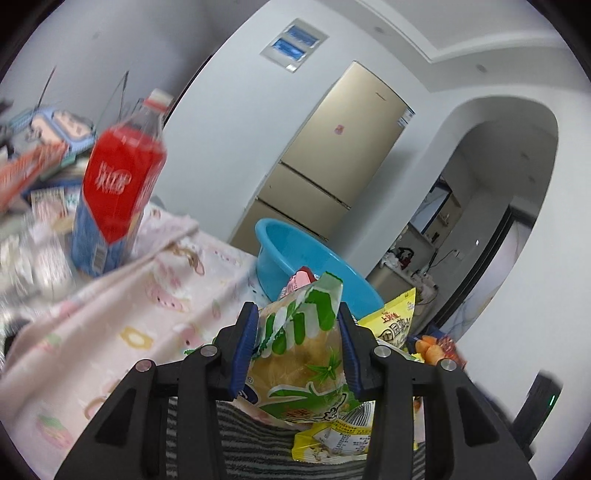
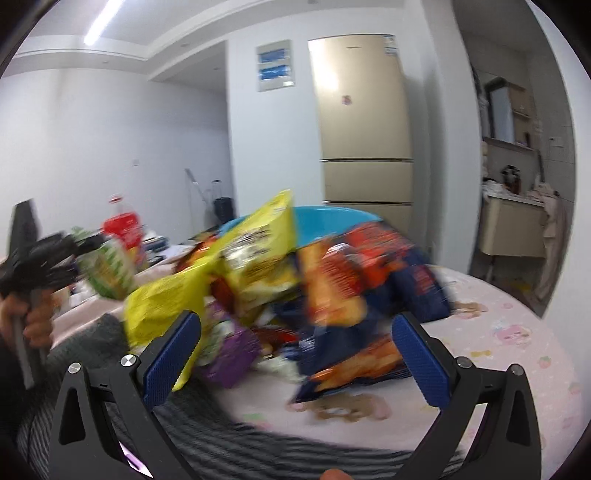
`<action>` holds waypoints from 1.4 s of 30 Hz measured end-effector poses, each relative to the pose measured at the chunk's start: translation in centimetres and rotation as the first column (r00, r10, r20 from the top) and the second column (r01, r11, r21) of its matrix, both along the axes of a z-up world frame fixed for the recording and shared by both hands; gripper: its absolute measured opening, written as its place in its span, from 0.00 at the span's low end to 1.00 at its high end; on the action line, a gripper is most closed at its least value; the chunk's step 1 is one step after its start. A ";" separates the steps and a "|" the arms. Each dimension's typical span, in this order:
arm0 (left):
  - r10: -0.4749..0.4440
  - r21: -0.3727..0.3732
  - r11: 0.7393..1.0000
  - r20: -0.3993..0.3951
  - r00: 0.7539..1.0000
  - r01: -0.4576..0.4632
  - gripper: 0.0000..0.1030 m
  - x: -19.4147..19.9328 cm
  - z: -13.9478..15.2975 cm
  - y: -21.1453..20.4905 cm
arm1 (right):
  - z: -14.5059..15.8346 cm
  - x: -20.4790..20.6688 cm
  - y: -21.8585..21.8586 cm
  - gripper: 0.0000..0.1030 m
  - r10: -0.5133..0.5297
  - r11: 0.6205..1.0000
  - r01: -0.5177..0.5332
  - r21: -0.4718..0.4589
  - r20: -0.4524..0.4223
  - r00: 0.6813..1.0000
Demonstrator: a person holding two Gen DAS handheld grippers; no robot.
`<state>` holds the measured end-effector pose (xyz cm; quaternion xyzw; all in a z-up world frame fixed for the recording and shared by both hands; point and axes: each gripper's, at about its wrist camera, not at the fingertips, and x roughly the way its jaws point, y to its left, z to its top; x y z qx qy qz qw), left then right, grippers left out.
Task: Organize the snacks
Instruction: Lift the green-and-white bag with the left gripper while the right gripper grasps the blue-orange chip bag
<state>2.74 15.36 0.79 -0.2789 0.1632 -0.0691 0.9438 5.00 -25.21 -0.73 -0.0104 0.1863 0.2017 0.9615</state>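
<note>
Clamping one green-and-white snack packet [image 1: 299,354] between its blue ribbed pads, the left gripper [image 1: 298,350] holds it lifted near the heap of snacks. The packet is crinkly glossy film, its top corner folded over. From the right wrist the same packet [image 2: 107,273] shows far left, held off the table in the black tool, with a hand [image 2: 35,321] wrapped round the handle.

The right gripper [image 2: 295,350] stands with its two fingers wide apart, nothing between them, hovering just before the pile. Its pads are the same blue knurled rubber on black angular arms.

I count one blue plastic basin [image 1: 295,254], round and smooth, at the far edge of the table. Leaning against its near side are at least two yellow bags [image 2: 258,251], an orange-and-navy bag [image 2: 354,280] and a small purple packet [image 2: 232,354]; blur keeps me from a surer tally. One bottle with a red label [image 1: 118,184] and a pale cap stands upright to the left, well apart from the basin.

The left wrist view alone shows the clutter of boxes [image 1: 48,147] behind the bottle and the arched doorway [image 1: 491,206] on the right. The right wrist view alone shows the ceiling light strip [image 2: 101,22] and the spread of the pile.

One beige fridge [image 2: 364,122] with three doors stands against the far wall. A pink printed cloth [image 2: 498,332], soft and creased, covers the table, and a grey striped fabric [image 2: 221,439] lies at the near edge.
</note>
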 end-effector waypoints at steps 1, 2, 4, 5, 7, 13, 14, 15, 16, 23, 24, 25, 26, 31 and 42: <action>-0.002 0.014 1.000 0.004 1.000 0.002 0.42 -0.1 0.1 -0.3 | 0.5 0.6 -0.4 1.00 -0.026 0.999 0.026 -0.022 0.010 1.000; -0.010 0.025 1.000 0.007 1.000 0.010 0.42 -0.1 0.3 -0.6 | 1.0 1.2 -0.6 1.00 -0.046 0.998 0.046 -0.051 0.015 0.999; -0.023 0.037 0.999 0.010 1.000 0.022 0.42 0.0 0.3 -0.9 | 2.1 2.8 -0.9 1.00 -0.037 0.995 0.036 -0.091 -0.003 0.999; -0.023 0.041 0.999 0.010 1.000 0.023 0.42 0.0 0.3 -1.0 | 2.5 3.8 -1.0 1.00 -0.008 0.996 0.005 -0.086 -0.031 0.999; -0.018 0.051 0.999 0.005 1.000 0.018 0.42 0.1 0.2 -1.1 | 3.0 6.1 -1.4 1.00 0.042 0.998 -0.047 -0.046 -0.097 0.994; -0.004 0.082 0.997 0.000 1.000 0.004 0.42 0.1 0.2 -1.4 | 1.7 10.0 0.0 1.00 0.048 0.991 -0.066 -0.117 -0.158 0.986; -0.005 0.088 0.996 -0.001 1.000 0.005 0.42 0.0 0.2 -1.5 | 1.4 10.2 0.6 1.00 0.032 0.985 -0.057 -0.163 -0.151 0.988; -0.006 0.094 0.996 -0.002 1.000 0.007 0.42 0.0 0.3 -1.6 | 1.0 10.2 1.1 1.00 0.024 0.980 -0.053 -0.193 -0.147 0.989; -0.007 0.102 0.995 -0.003 1.000 0.008 0.42 0.0 0.3 -1.8 | 0.8 10.4 1.4 1.00 0.022 0.976 -0.053 -0.211 -0.150 0.989; -0.011 0.127 0.992 0.000 1.000 0.011 0.42 0.1 0.4 -2.0 | 0.2 10.1 1.3 0.80 -0.011 0.970 -0.030 -0.242 -0.165 0.986; -0.008 0.132 0.991 0.000 1.000 0.008 0.42 0.1 0.5 -2.0 | 0.4 9.8 1.2 0.79 -0.011 0.971 -0.027 -0.239 -0.157 0.987; -0.001 0.143 0.990 0.001 1.000 0.001 0.42 0.0 0.7 -2.1 | 0.6 9.6 1.1 0.78 -0.012 0.971 -0.026 -0.237 -0.156 0.988; 0.004 0.155 0.988 0.002 1.000 -0.004 0.42 0.0 0.8 -2.2 | 0.8 9.4 1.0 0.78 -0.009 0.971 -0.027 -0.236 -0.151 0.988; 0.007 0.233 0.972 0.036 0.999 -0.015 0.42 -0.9 3.1 -3.3 | 3.1 7.2 0.7 0.78 -0.001 0.971 -0.018 -0.239 -0.079 0.997; -0.068 0.340 0.940 0.192 0.979 -0.001 0.42 -2.7 13.6 -7.1 | 13.9 1.3 -0.9 0.78 0.068 0.997 -0.063 -0.036 0.190 0.979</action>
